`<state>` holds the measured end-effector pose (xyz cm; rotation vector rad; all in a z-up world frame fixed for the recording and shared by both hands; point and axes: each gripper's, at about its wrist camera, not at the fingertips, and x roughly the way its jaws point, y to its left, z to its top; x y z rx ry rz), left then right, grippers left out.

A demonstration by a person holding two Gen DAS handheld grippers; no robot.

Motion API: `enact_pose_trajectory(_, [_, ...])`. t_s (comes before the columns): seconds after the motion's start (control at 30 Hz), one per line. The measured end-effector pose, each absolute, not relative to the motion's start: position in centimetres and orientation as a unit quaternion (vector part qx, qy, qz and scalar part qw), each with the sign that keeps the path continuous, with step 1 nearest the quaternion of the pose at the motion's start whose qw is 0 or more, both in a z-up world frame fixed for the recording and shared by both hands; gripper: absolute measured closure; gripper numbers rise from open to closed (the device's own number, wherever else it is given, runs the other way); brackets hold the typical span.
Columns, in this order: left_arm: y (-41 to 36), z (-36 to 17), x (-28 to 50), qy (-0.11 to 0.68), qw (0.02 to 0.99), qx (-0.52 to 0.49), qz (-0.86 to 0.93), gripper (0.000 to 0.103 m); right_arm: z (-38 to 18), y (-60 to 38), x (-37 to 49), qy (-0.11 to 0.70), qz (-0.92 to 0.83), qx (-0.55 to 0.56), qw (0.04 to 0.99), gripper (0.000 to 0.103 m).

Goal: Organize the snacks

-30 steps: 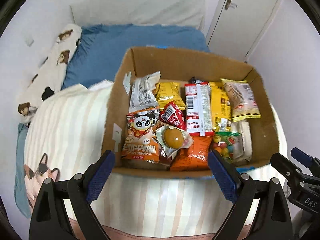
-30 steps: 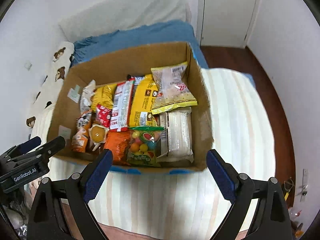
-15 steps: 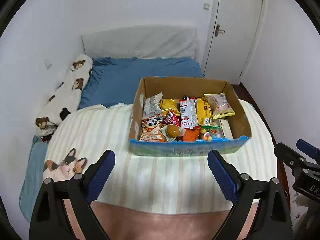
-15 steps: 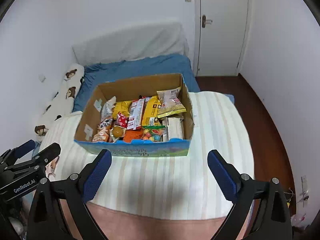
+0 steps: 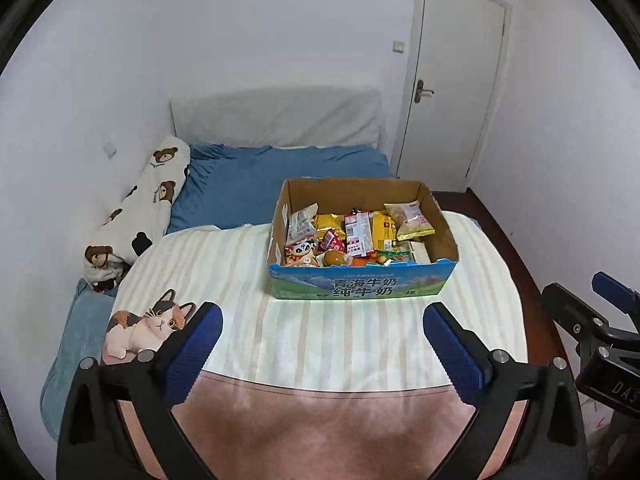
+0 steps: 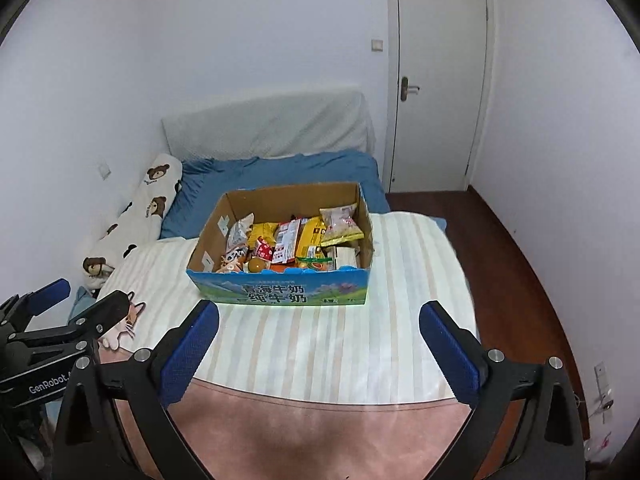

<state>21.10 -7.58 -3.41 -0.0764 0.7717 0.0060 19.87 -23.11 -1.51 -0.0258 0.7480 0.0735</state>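
Snack box (image 5: 362, 286) well beyond left claw (image 5: 322, 330).

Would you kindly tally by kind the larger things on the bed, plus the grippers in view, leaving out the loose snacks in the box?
cardboard box: 1
bear-print bolster: 1
striped blanket: 1
grippers, jaws open and holding nothing: 2 (left gripper, right gripper)
Total: 5

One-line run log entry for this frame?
left tool: open, empty | right tool: open, empty | snacks: all in cardboard box on bed | both tools clear of box
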Motion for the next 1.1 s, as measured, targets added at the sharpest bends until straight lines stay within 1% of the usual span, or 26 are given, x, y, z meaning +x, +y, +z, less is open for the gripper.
enact_pose_trajectory(0.2, [-7.9,-2.3,19.2,0.364,0.93,-0.042,0.0,0.0,0.2,-23.1,18.5,0.351,0.042,-0.014,0.935,0.001])
enact_pose_trajectory(0.5, [-8.5,-2.4,19.8,0.363,0.931,-0.039,0.008,0.0,-0.1,-23.1,18.9,0.353,0.045,-0.01,0.935,0.0])
enact_pose_trajectory(0.83, [-8.6,-3.7,23.6,0.363,0.931,-0.032,0.027,0.0,-2.8,-23.6,22.6,0.367,0.031,0.005,0.93,0.0])
enact_pose_trajectory(1.1, [-8.5,-6.2,28.4,0.39,0.92,-0.027,0.038,0.0,-4.7,-24.1,27.5,0.38,0.015,0.007,0.925,0.0])
